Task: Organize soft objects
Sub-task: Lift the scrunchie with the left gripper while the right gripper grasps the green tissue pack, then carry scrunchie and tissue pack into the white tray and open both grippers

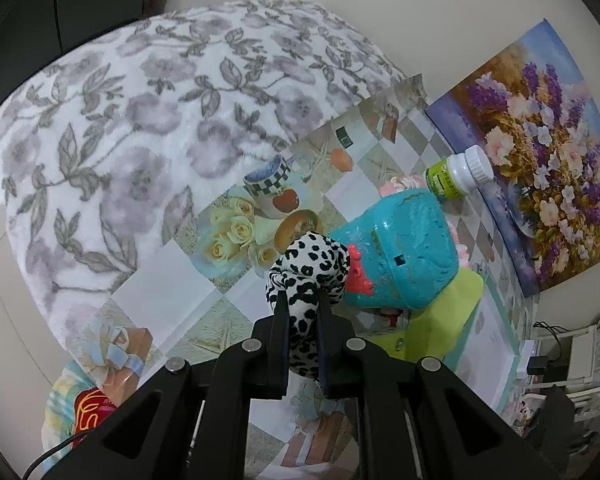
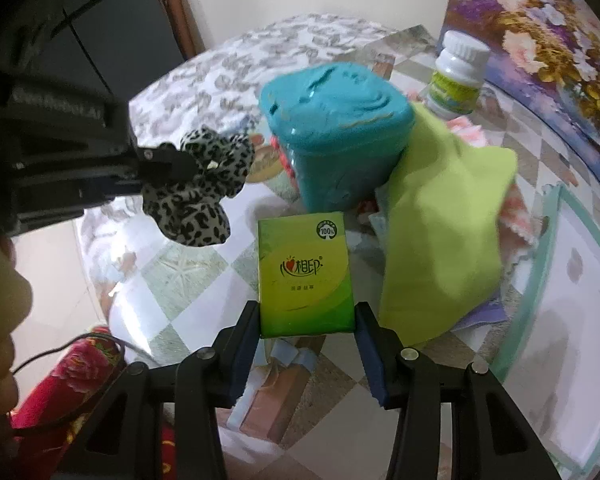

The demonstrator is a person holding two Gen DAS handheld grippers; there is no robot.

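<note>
Above the patterned table, the left claw clamps a spotted scrunchie while the right claw grips a green tissue pack.

Tissue pack lies before the box, cloth right.

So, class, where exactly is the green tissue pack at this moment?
In the right wrist view the green tissue pack sits low and central between the right tool's fingers, in front of the teal container, with the lime cloth on its right.
</note>
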